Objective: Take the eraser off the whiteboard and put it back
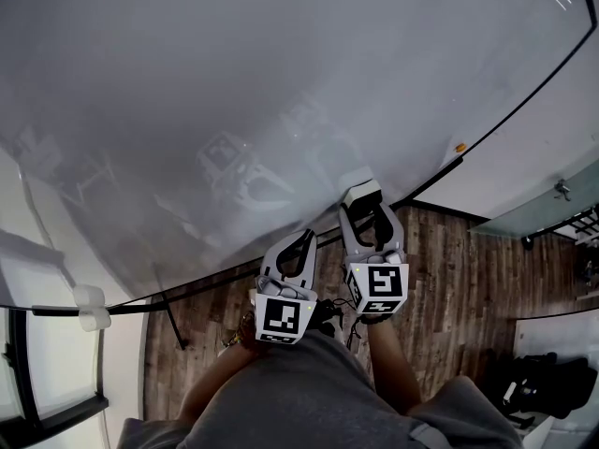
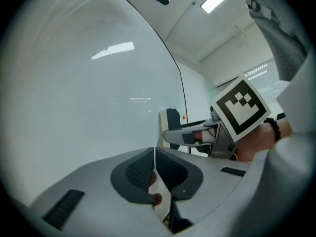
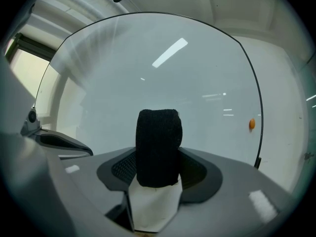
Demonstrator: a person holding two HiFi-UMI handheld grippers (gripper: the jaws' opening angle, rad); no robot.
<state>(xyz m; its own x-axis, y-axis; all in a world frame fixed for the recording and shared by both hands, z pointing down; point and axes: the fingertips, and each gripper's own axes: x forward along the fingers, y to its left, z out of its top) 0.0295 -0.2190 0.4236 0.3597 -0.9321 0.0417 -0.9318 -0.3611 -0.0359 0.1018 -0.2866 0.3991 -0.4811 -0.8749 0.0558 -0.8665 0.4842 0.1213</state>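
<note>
Landmark: a large glossy whiteboard [image 1: 281, 82] with a thin black rim, its face bare in all three views.

At the whiteboard's lower left edge, a small white block-shaped fitting [image 1: 91, 307] is noted.

Below the middle of the whiteboard's lower rim, the left gripper [image 1: 306, 237] is held just short of the whiteboard and to the left of its partner. In the left gripper view the left gripper [image 2: 155, 157] is seen with both dark ribbed pads pressed together and nothing between them. The whiteboard [image 2: 89, 83] fills that view's left side.

Just to the right, the right gripper [image 1: 363, 211] is pointed at the whiteboard. A block eraser [image 1: 360, 188] with a white body and black felt is found between its fingertips, against the whiteboard's face near the lower rim. In the right gripper view the right gripper [image 3: 159, 168] is seen pinching the eraser [image 3: 158, 147], a pad lying against each side, with the whiteboard [image 3: 163, 73] directly behind.

Further right, a small orange dot [image 1: 460, 148] is recorded at the whiteboard's rim; it is also seen in the right gripper view [image 3: 252, 124].

Below the whiteboard, a dark wooden plank floor [image 1: 449, 269] is visible.
</note>
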